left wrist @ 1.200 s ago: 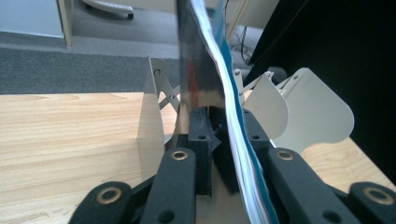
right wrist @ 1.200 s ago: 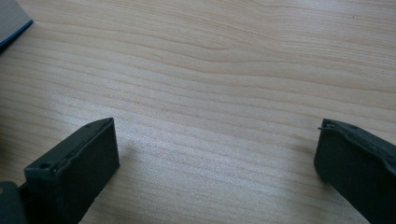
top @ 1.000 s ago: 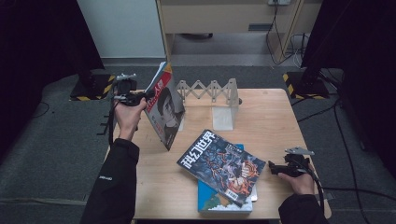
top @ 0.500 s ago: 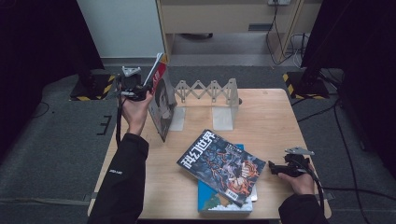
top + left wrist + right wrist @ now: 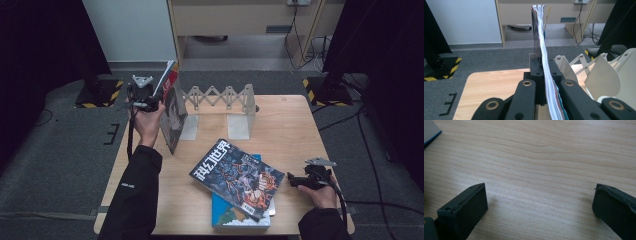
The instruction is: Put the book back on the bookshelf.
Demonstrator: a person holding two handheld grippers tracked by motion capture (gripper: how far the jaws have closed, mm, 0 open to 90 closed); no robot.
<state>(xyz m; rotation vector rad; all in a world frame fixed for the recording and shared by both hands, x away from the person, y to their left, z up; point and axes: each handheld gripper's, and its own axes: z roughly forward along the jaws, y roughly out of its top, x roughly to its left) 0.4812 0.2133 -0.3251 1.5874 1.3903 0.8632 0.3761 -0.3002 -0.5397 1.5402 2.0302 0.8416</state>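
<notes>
My left gripper [image 5: 150,100] is shut on the edge of a red-covered magazine [image 5: 172,112] and holds it upright over the table's left side, just left of the folding metal book rack [image 5: 220,100]. In the left gripper view the jaws pinch the magazine's page edges [image 5: 543,57], and the rack's end plate [image 5: 604,75] stands to the right. My right gripper [image 5: 297,180] rests open near the table's front right. Its jaws stand wide apart over bare wood [image 5: 539,202]. A sci-fi magazine [image 5: 237,177] lies flat on a blue book [image 5: 232,217].
The wooden table [image 5: 285,120] has bare room at the right and behind the rack. A corner of the blue book [image 5: 430,131] shows at the top left of the right gripper view. Beyond the table are a wooden cabinet [image 5: 240,15] and cables [image 5: 305,45] on the floor.
My left gripper has risen and shifted right, turning the red magazine from a slant to nearly upright beside the rack. The right gripper has stayed put.
</notes>
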